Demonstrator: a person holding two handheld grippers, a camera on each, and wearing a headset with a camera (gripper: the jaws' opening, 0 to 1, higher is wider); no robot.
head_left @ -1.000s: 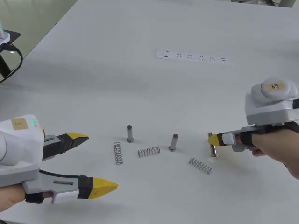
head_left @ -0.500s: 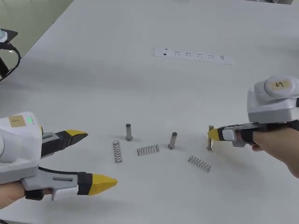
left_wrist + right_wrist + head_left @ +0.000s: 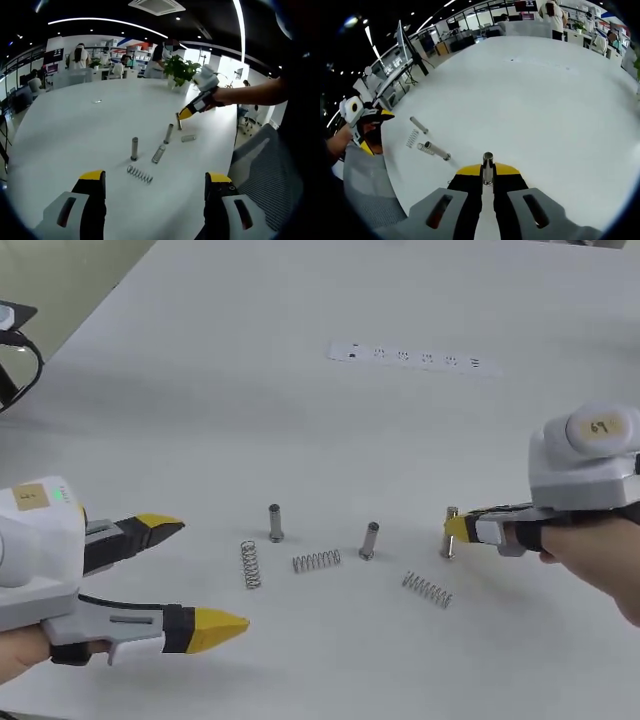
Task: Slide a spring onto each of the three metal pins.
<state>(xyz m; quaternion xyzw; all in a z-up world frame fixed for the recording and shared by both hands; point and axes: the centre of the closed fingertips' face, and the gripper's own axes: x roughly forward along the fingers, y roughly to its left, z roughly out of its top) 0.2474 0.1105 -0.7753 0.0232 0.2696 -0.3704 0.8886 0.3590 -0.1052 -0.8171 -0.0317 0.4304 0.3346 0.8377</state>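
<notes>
Left tool (image 3: pixel 205 575), right tool (image 3: pixel 455 528): yellow tips, white bodies. Every pin (image 3: pixel 275 523), spring (image 3: pixel 317 561): silver. Table (image 3: pixel 250 420) white.

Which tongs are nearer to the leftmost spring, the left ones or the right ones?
Left. The left tongs hang open just beside the leftmost spring; the right tongs grip the rightmost pin.

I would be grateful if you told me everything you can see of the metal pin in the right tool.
The pin is a short grey cylinder of shiny metal with a slightly wider cap on top. It stands upright, clamped between the yellow tips of the right tool. It is the rightmost of three and bears no spring; the nearest spring lies apart on the white table. Whether its foot touches the table is unclear.
</notes>
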